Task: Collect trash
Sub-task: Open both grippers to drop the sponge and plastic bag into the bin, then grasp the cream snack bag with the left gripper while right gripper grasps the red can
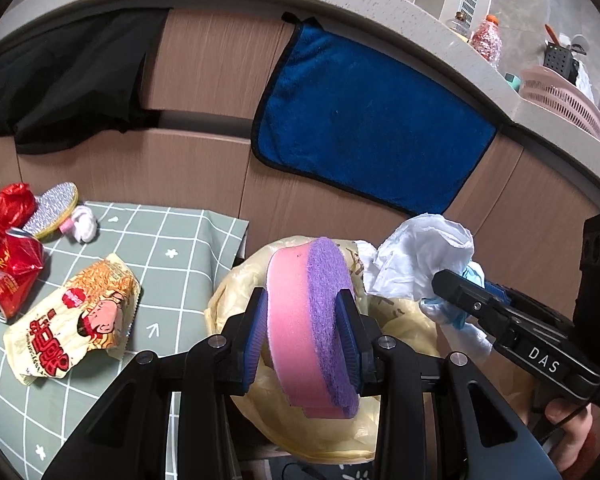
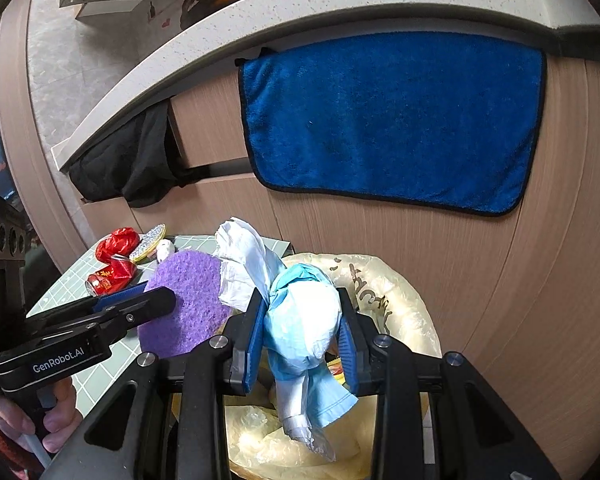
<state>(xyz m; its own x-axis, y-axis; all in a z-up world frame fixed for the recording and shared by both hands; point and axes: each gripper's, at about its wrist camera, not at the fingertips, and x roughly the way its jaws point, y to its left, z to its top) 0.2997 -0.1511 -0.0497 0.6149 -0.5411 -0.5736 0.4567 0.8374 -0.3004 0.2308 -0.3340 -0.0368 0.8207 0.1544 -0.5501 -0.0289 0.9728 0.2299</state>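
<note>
The left gripper pinches a pink-and-purple sponge above the yellowish bag. At its 3 o'clock, the right gripper clamps crumpled blue-and-white tissue.

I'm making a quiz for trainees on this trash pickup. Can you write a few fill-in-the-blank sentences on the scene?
1. The left tool grips a pink and ____ sponge.
2. The towel hanging on the cabinet is ____.
3. The crushed can on the checked cloth is ____.

Missing words: purple; blue; red
</note>
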